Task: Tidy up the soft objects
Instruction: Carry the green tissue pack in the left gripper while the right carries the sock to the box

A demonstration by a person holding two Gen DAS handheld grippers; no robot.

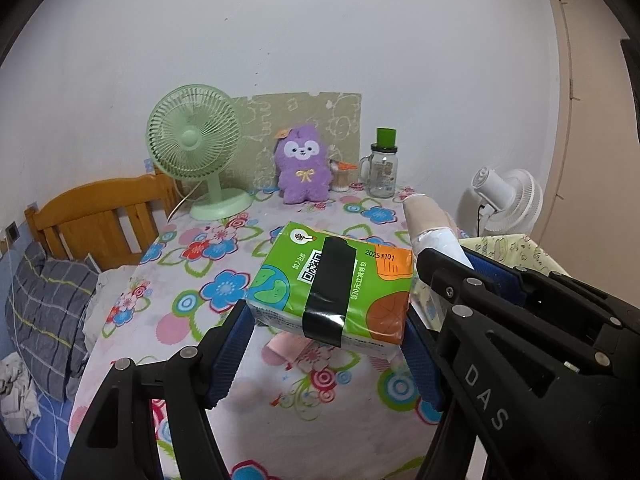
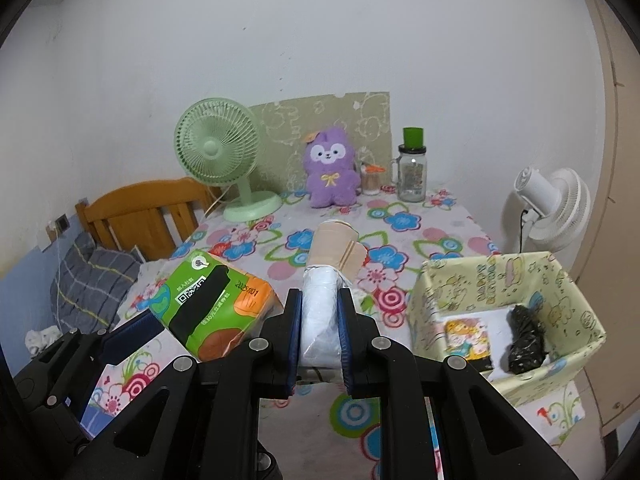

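Observation:
My left gripper (image 1: pixel 328 322) is shut on a green tissue pack (image 1: pixel 280 280) with a black tape band, and holds it above the flowered tablecloth (image 1: pixel 208 256). My right gripper (image 2: pixel 319 304) is shut on the white plastic-wrapped end of a beige roll (image 2: pixel 334 248) that points away from me. The right wrist view has the tissue pack (image 2: pixel 224 320) and left gripper (image 2: pixel 132 332) at its lower left. A patterned open box (image 2: pixel 500 280) stands at the right, with a small picture pack (image 2: pixel 468 338) and a dark bundle (image 2: pixel 526 336) inside.
At the back of the table stand a green fan (image 1: pixel 196 136), a purple plush toy (image 1: pixel 304 168), a small cup of sticks (image 1: pixel 340 178) and a glass jar (image 1: pixel 382 172). A white fan (image 1: pixel 508 200) is off the right edge. A wooden headboard (image 1: pixel 100 220) and pillow (image 1: pixel 52 312) lie left.

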